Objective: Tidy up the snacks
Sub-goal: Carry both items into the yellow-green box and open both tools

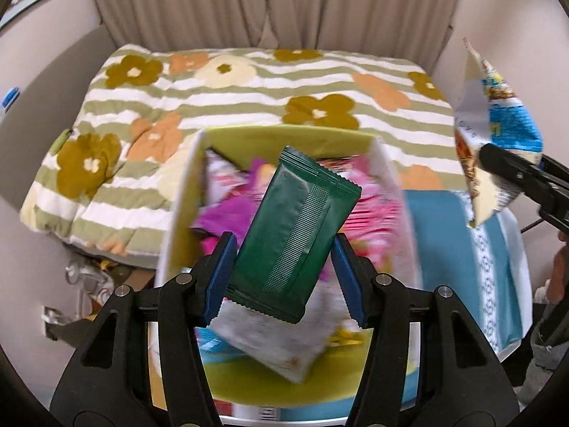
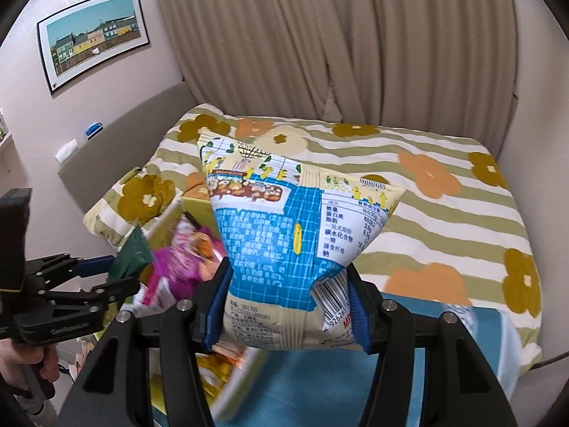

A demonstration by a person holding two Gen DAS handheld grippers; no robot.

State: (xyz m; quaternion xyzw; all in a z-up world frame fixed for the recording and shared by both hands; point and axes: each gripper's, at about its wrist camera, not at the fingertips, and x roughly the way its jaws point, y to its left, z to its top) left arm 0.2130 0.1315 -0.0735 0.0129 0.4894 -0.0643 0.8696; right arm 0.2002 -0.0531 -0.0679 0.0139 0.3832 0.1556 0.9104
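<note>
The left gripper (image 1: 282,274) clamped the flat green packet (image 1: 297,235) – light, slick; the right gripper (image 2: 286,306) pinched the puffy chip bag (image 2: 284,238) low – crushable.

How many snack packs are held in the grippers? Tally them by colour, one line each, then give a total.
Dark green packet, in the left gripper: 1
Blue and cream bag, in the right gripper: 1
Total held: 2
The packs in the box are too blurred to count.
</note>
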